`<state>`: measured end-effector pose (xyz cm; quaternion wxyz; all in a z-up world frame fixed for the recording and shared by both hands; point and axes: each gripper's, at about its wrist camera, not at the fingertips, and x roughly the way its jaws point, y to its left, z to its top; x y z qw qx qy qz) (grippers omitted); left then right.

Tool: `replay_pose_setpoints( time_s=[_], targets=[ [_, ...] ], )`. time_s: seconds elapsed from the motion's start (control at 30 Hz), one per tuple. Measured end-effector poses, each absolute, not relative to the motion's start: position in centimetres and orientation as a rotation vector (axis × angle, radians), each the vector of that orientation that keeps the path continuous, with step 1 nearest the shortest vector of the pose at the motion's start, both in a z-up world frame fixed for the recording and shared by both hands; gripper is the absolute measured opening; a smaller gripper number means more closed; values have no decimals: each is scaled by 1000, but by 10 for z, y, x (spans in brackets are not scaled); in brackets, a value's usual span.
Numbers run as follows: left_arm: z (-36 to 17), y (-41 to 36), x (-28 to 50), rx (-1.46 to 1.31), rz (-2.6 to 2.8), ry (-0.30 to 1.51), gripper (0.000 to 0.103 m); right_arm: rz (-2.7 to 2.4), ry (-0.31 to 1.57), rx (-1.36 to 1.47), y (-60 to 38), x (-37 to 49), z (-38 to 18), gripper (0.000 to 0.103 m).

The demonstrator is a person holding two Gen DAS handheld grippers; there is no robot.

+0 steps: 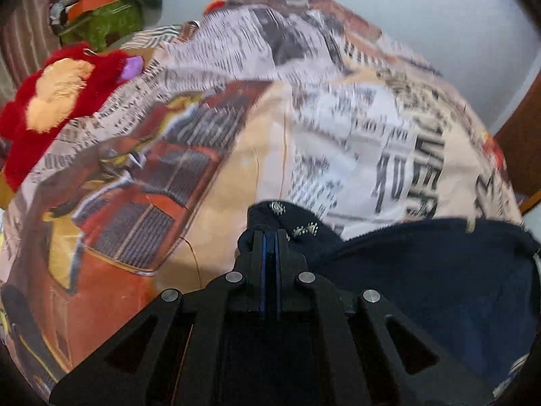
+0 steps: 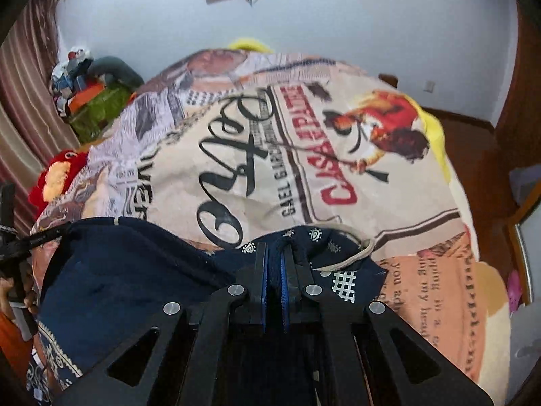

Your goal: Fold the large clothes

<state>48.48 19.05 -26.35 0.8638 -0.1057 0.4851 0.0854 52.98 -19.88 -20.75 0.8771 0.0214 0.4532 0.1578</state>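
Both the left gripper [image 1: 269, 237] and right gripper [image 2: 274, 253] clamp the navy garment [image 1: 422, 287] at lower frame; soft, floppy, best held by edge corners.

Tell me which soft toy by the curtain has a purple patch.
The red plush toy with the tan face; the green plush toy behind it shows none.

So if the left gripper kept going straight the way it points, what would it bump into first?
Probably the bedspread. The left gripper is shut on a dark blue garment and tilts down toward the printed cloth just beyond it. The picture is blurred, so the depth is a guess.
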Motion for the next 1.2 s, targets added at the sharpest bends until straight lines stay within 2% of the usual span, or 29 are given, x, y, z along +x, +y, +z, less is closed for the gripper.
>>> replay_pose_setpoints(
  time_s=[0.2,0.23,0.27,0.33,0.37,0.4,0.47,0.5,0.53,0.57,0.63,0.8,0.87,1.03,1.2],
  targets=[
    [-259,188,481,-164,181,1028,10,385,979,-7,-200,531,-205,4],
    [-253,189,479,-151,199,1025,16,389,978,-9,-201,529,-203,4],
    [-248,189,476,-138,217,1022,27,389,979,-8,-203,526,-201,4],
    [-234,192,470,-110,237,998,37,386,985,-9,-205,522,-195,4],
    [-227,192,466,-98,238,984,37,381,985,-12,-205,520,-192,7],
    [-220,193,464,-87,240,976,37,356,977,-30,-206,517,-187,10],
    [-200,190,452,-58,238,953,38,285,932,-84,-209,509,-175,33],
    [-194,189,450,-51,234,944,39,275,912,-87,-211,506,-170,40],
    [-183,184,443,-33,224,925,43,271,885,-81,-215,501,-162,53],
    [-175,180,438,-20,214,909,49,279,861,-68,-217,494,-152,59],
    [-161,169,427,4,186,874,57,305,840,-60,-217,485,-138,60],
    [-146,124,397,61,66,835,69,392,799,-94,-186,450,-115,64],
    [-153,103,387,61,1,851,75,447,804,-101,-167,437,-116,77],
    [-189,66,382,90,-74,947,76,579,871,-190,-110,408,-144,84],
    [-227,62,382,74,-53,1015,79,603,986,-344,-75,396,-193,85]
  ],
)
